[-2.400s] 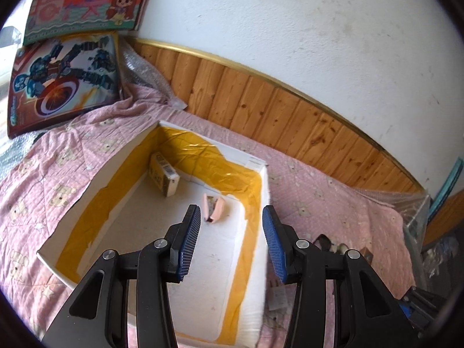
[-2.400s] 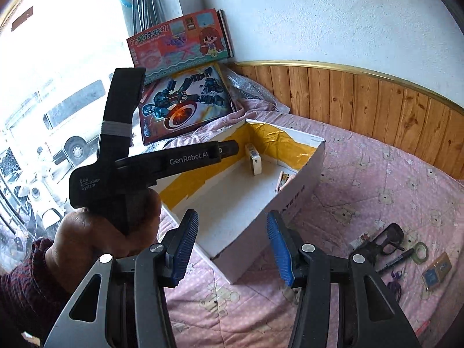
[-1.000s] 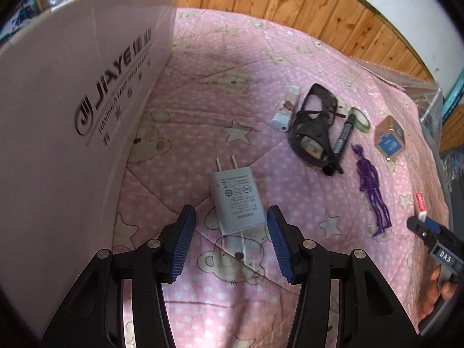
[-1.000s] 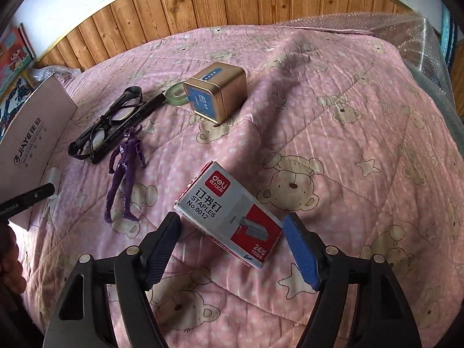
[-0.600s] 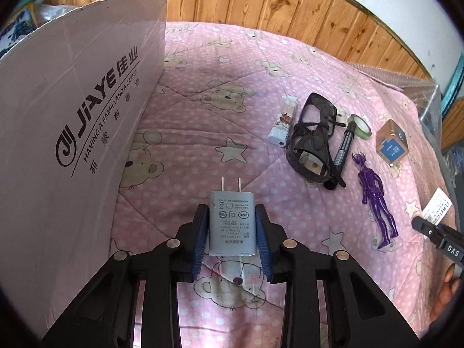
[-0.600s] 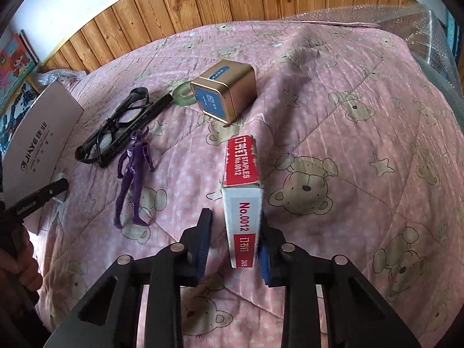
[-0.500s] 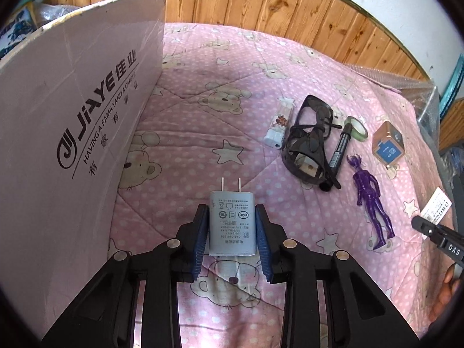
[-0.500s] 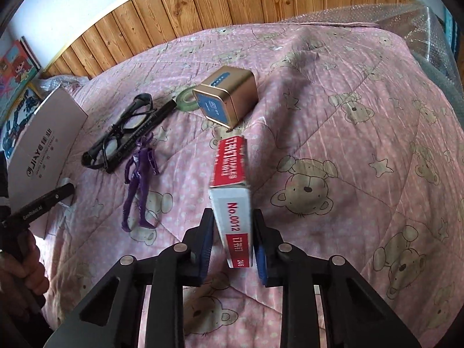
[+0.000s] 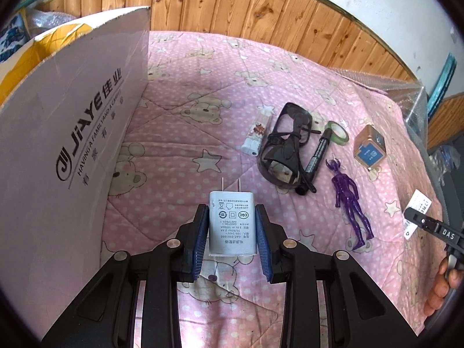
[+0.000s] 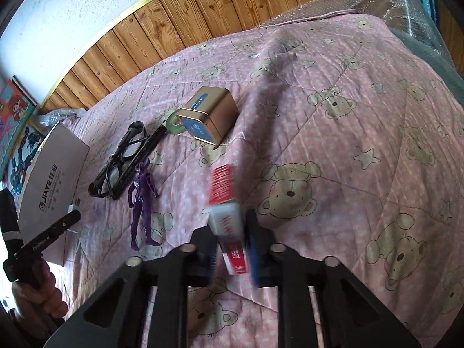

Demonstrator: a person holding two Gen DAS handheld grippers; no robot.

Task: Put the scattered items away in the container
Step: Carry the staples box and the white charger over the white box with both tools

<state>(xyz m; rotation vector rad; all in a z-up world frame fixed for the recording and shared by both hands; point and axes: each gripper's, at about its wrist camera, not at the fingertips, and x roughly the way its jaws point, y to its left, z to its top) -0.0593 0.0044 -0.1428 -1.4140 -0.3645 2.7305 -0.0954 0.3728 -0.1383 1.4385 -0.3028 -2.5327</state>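
Pink bear-and-star quilt (image 9: 203, 81); pale grey charger (image 9: 233, 222); red-and-white staple box (image 10: 227, 203); purple figurine (image 9: 348, 200); gold-and-blue tin (image 10: 207, 119); black glasses (image 9: 285, 150).

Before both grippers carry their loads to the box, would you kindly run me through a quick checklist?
1. Left gripper shut on charger: ok.
2. Charger square in the jaws, prongs forward: ok.
3. Right gripper shut on staple box: ok, though blurred.
4. Staple box straight in the jaws: not ok, tilted.
5. Box beside the left gripper, top open: ok.
6. Room inside the box: cannot tell, interior hidden.
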